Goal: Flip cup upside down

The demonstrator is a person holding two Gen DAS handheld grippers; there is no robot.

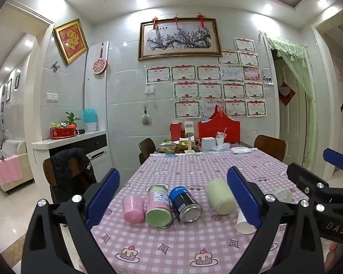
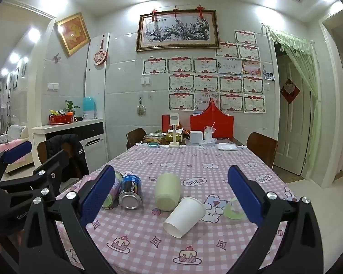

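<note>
The white paper cup (image 2: 184, 217) lies on its side on the counter (image 2: 148, 246), near the front edge, its open mouth turned toward the right gripper (image 2: 171, 196) and its base pointing away toward the green item; it sits between that gripper's two blue fingers (image 2: 98, 196), though neither touches it; both grippers are spread wide and hold nothing. The left gripper (image 1: 173, 198) hangs over the row of things further left, and from its camera only the cup's rim shows, half hidden behind its right finger.

To my eye the right gripper is the natural one for this; it should come down across the cup's middle, squeeze gently since thin paper will dent, lift clear, then roll the wrist until the mouth faces down before setting it flat.

The cream cup (image 2: 168, 191) lies just behind the white one, perhaps touching it; the blue can (image 2: 130, 190) lies further left beside a jar (image 2: 113, 191) partly hidden by the finger; a pale green tape roll (image 2: 234, 209), as it seems, sits just right of the cup's base. A wide approach could knock the cream cup or the roll; the pink cup (image 1: 133, 209) lies well apart.
</note>
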